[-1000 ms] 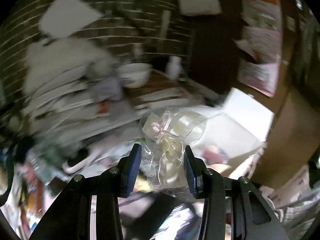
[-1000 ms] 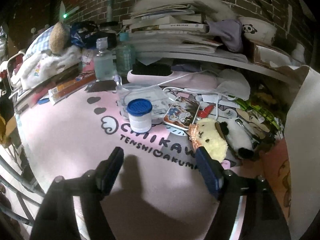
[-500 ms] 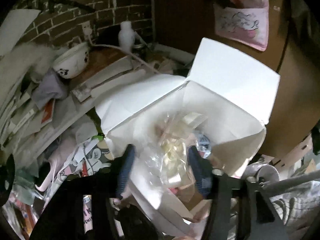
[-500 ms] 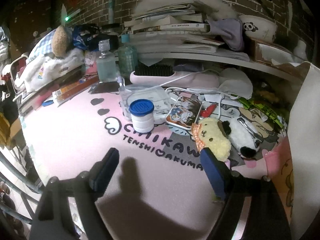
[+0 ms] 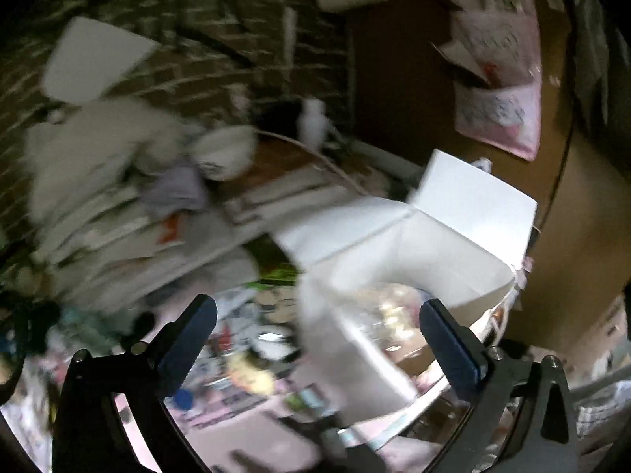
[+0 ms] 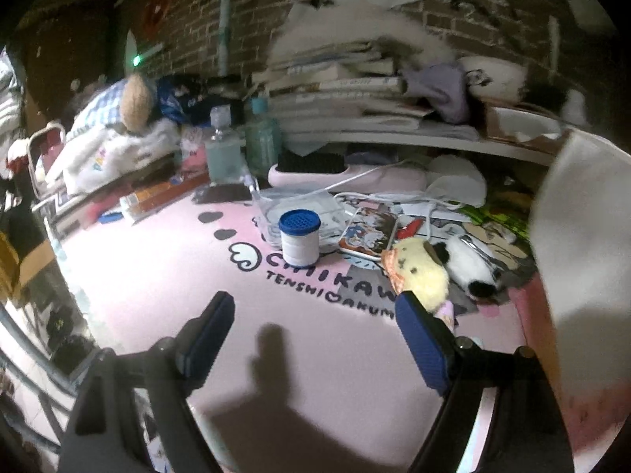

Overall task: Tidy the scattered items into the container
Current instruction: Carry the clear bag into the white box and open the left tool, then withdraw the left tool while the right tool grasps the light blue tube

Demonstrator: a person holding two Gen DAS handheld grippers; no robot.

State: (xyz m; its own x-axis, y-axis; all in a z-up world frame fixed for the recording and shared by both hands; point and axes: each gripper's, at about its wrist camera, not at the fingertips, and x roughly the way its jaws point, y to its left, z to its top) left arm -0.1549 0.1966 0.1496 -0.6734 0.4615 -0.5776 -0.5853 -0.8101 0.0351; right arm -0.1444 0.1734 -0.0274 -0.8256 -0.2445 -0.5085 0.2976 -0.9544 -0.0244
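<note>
Pink printed desk mat [image 6: 165, 276], brick wall [image 6: 465, 19], white box [image 5: 445, 244], both grippers' jaws wide, empty

The left wrist view rides behind the left tongs [image 5: 317, 333], held above the counter and tipped toward the open white box [image 5: 441, 244] close ahead, with the brick wall behind; it is motion-blurred. The right wrist view sits low behind the right tongs [image 6: 311, 327], looking across the pink mat [image 6: 165, 276] toward the same wall. Both views share the book stack [image 6: 339, 94], the panda bowl [image 5: 226, 151] and the box's flap.
</note>
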